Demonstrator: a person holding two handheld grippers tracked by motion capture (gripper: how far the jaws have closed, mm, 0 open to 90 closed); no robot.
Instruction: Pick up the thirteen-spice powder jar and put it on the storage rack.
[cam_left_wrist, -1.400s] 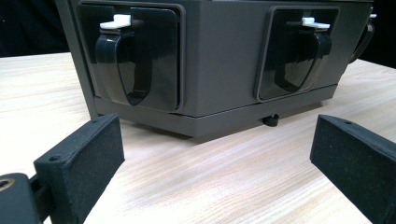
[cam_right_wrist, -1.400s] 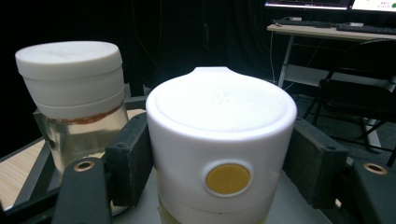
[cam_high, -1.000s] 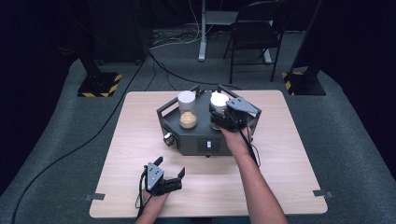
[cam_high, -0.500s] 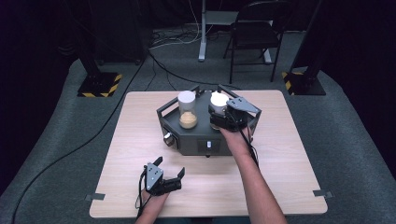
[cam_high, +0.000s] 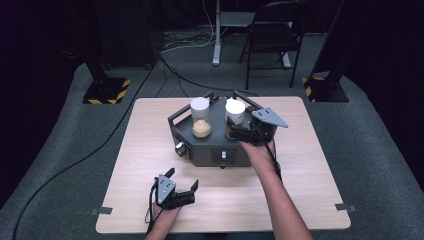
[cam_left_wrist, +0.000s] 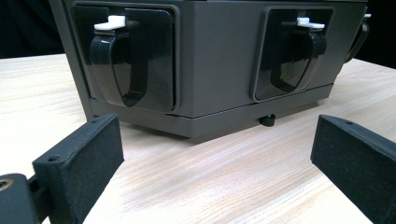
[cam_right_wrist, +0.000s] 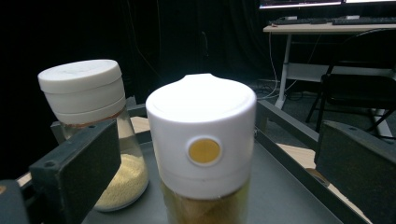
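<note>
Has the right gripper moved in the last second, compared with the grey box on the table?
No. In the high view the right gripper sits in the same spot beside the right-hand jar on the grey box, as before.

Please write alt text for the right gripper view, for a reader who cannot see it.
A white-capped bottle of yellowish contents stands between the open black jaws of the right claw, not yet gripped. A second white-capped jar, holding pale grains, stands beside it on the grey tray; behind lie a dark room, a desk and a chair.
</note>
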